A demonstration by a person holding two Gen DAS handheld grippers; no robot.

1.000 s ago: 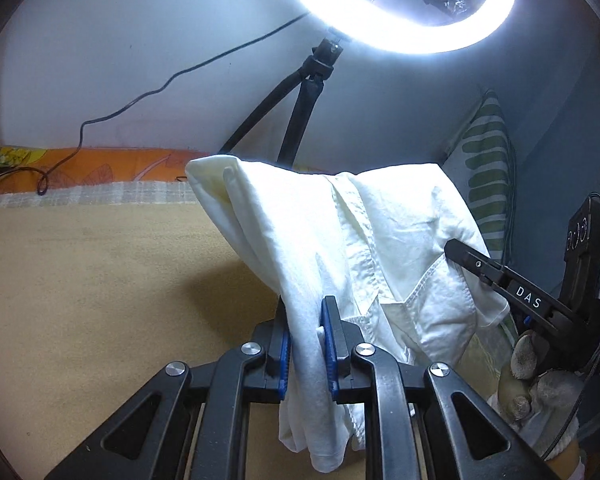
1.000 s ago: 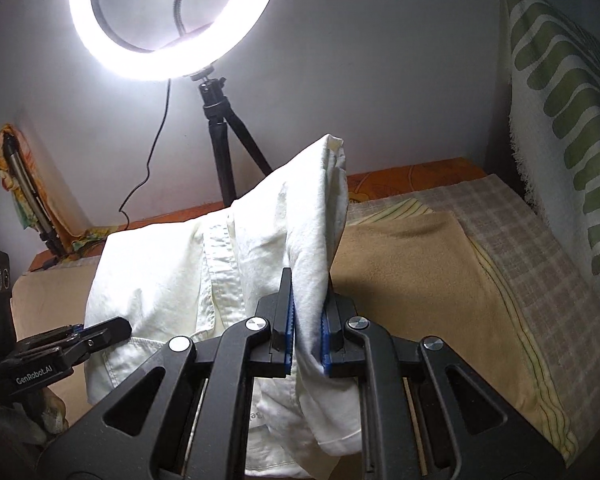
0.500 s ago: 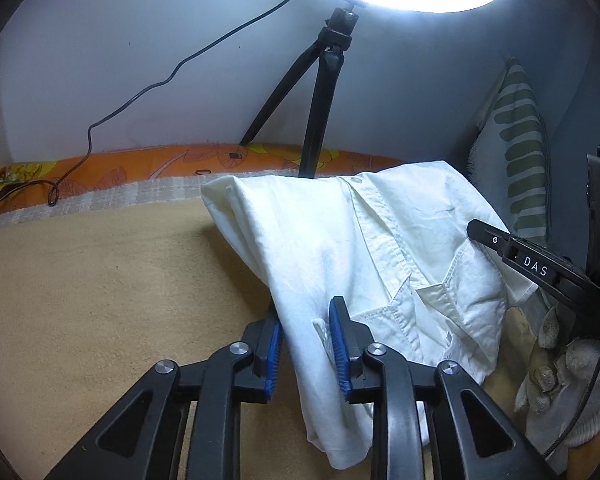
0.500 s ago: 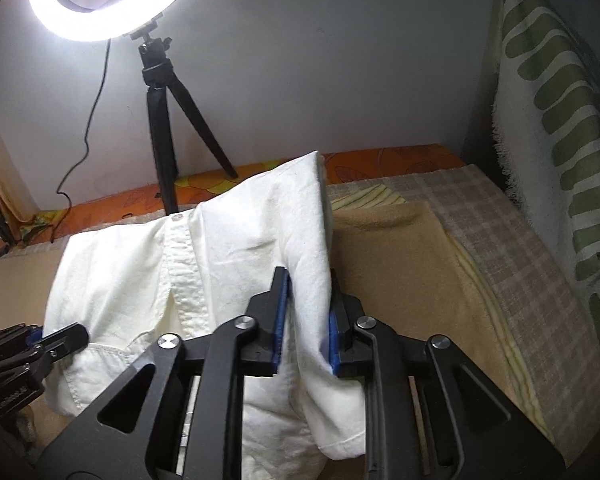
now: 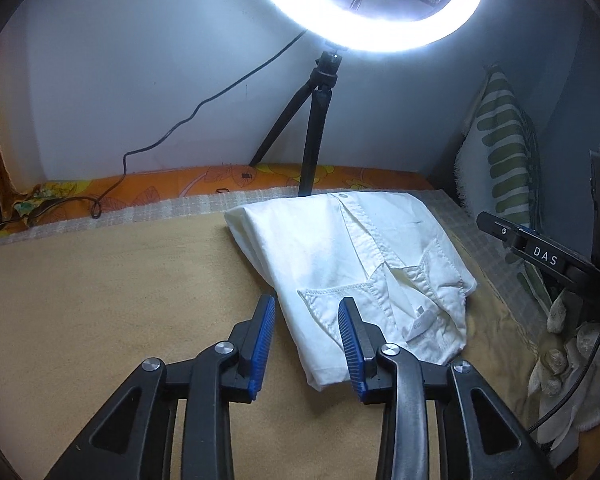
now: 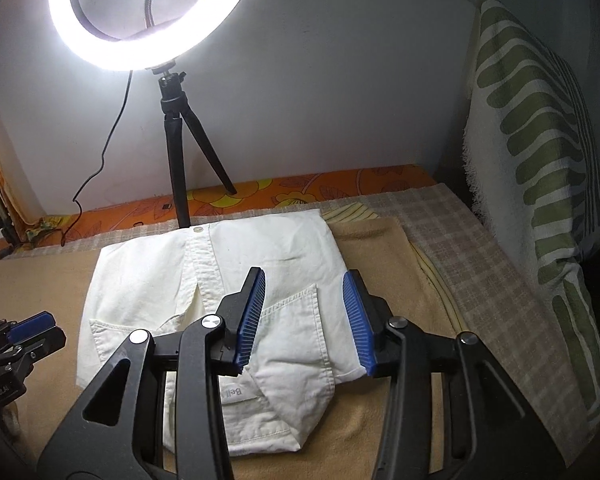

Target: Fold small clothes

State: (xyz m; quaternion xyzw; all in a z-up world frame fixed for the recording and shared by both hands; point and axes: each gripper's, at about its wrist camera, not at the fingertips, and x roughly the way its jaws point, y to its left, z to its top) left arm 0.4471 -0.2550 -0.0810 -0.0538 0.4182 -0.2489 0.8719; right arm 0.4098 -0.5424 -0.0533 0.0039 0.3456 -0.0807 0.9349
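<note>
The white shirt (image 6: 236, 276) lies folded on the tan blanket (image 5: 100, 300) of the bed, with its button placket running toward the ring light (image 6: 152, 12) on its tripod (image 6: 176, 152).

The right wrist view shows the whole folded bundle: its left edge, far edge and a brand label near the bottom. The left wrist view shows only its left fold and front pocket, but adds a gloved hand (image 5: 560, 364) carrying the right tool (image 5: 536, 256) at the shirt's right.

Both tools are spreading. The left tool (image 5: 306, 344) has bare blanket and the shirt's left edge between its blue pads, nothing pinched. The right tool (image 6: 304, 316) hangs over the shirt, pads clear of the cloth.

Open blanket stretches left of the shirt. A green-patterned pillow (image 6: 540, 160) stands at the right, and the wall is close behind.
</note>
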